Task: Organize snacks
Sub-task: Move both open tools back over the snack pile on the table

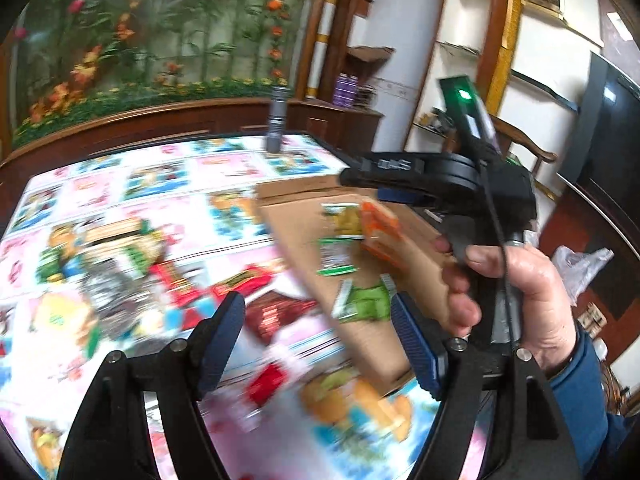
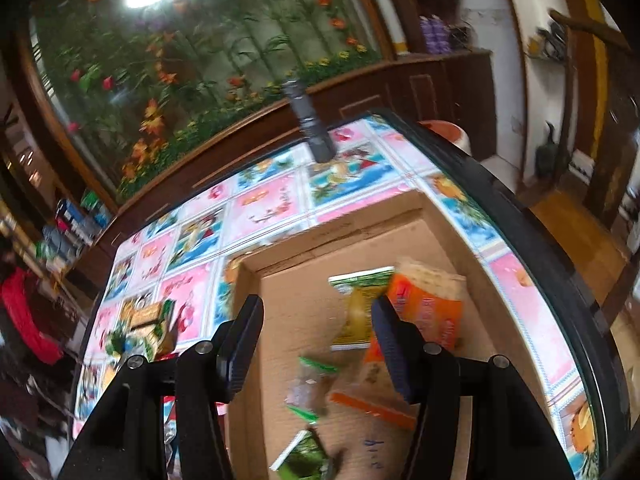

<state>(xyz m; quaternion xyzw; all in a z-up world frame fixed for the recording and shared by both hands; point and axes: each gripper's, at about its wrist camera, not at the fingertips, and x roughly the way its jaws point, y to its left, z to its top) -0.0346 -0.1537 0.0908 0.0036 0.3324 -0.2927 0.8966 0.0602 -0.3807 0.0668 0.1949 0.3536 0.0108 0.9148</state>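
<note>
A shallow cardboard box (image 1: 304, 216) (image 2: 288, 304) lies on the table and holds an orange packet (image 1: 380, 228) (image 2: 432, 312), a yellow-green packet (image 2: 360, 312) and small green packets (image 1: 366, 300) (image 2: 304, 456). Loose snack packets (image 1: 120, 272) lie in a blurred pile left of the box; a dark red one (image 1: 276, 312) lies between my left fingers. My left gripper (image 1: 320, 340) is open and empty above the table. My right gripper (image 2: 316, 344) is open and empty over the box; it also shows in the left wrist view (image 1: 360, 178), held by a hand.
The table has a colourful cartoon cloth (image 1: 168, 184) (image 2: 264, 204). A grey flashlight (image 1: 276, 120) (image 2: 310, 124) stands at its far edge. A wooden cabinet with a flower mural (image 1: 160, 40) is behind. The table's dark right edge (image 2: 540, 248) drops to the floor.
</note>
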